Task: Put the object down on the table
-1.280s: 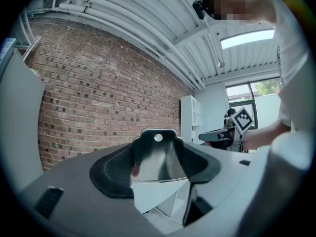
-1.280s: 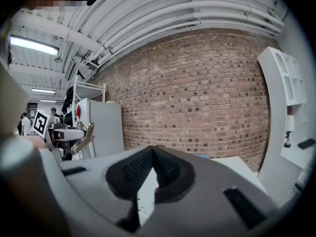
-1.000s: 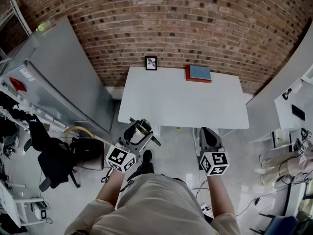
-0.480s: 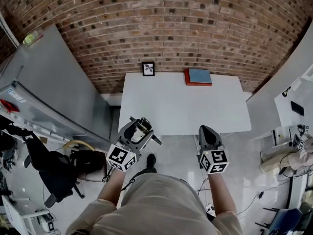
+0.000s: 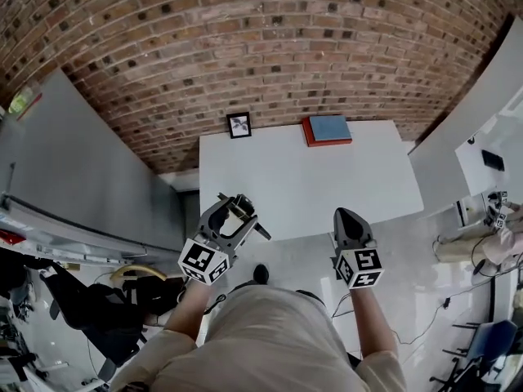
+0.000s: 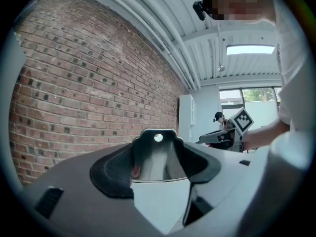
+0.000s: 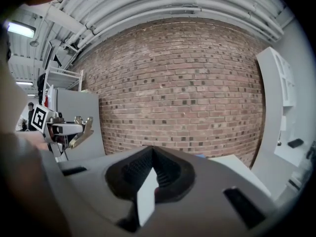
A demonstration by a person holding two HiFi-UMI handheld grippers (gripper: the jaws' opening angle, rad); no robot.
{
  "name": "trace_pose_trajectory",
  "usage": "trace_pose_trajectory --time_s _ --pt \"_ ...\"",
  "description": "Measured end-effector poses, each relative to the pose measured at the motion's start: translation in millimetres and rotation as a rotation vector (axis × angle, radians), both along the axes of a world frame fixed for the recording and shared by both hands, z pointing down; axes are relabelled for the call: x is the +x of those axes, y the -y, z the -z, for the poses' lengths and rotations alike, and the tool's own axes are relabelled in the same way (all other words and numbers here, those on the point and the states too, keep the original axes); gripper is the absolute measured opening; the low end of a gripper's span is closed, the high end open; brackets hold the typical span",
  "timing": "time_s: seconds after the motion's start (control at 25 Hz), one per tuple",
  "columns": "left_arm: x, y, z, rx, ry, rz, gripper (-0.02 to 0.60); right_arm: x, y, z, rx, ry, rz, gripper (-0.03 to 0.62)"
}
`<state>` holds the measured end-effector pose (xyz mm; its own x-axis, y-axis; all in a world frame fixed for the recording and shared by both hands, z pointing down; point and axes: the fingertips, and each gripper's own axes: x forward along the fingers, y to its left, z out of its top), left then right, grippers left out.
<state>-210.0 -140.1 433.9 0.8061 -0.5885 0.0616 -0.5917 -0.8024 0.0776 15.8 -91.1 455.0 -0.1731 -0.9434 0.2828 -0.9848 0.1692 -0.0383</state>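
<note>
Closed in on the table (image 5: 310,178) over the last second: well short of its near edge before, now right up at it. Carrying a shiny metal object (image 6: 154,162) in the left gripper (image 5: 233,211), jaws spread wide and clamped on its sides, same grip as before. Holding it roughly level at the table's near edge, by the near-left corner. Hard to tell whether the tips already overhang the top. Not touching the top in any view. Nothing in the right gripper (image 5: 346,217): jaws pinched together, also at the near edge, right of the middle.

For the task: approach about done, put-down not started. Probably needs a short reach forward over the white top, then lowering to contact, then opening the left jaws. Plenty of bare top across the near half. Only a small picture frame (image 5: 239,124) at the far-left corner and a red-and-blue book (image 5: 328,129) on the far edge, both well apart from the likely drop spot.

Can't say exactly what the object is: polished, a small hole near its top, a thin bit sticking out sideways. Likely hard and slippery in the pads, so worth seating it flat before letting go, to avoid tipping or sliding.
</note>
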Motion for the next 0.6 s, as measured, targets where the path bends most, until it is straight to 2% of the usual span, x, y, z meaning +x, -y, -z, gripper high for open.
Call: trace_pose_trajectory --time_s 0.32,0.6 --pt "14.1 45.9 -18.0 -0.028 0.028 -0.116 0.275 6.5 12.2 -16.5 -0.033 0.020 -0.110 0.002" --pt "57.0 61.8 -34.9 -0.066 0.057 -0.200 0.275 28.8 11.2 -29.7 -0.081 0.038 -0.170 0.002"
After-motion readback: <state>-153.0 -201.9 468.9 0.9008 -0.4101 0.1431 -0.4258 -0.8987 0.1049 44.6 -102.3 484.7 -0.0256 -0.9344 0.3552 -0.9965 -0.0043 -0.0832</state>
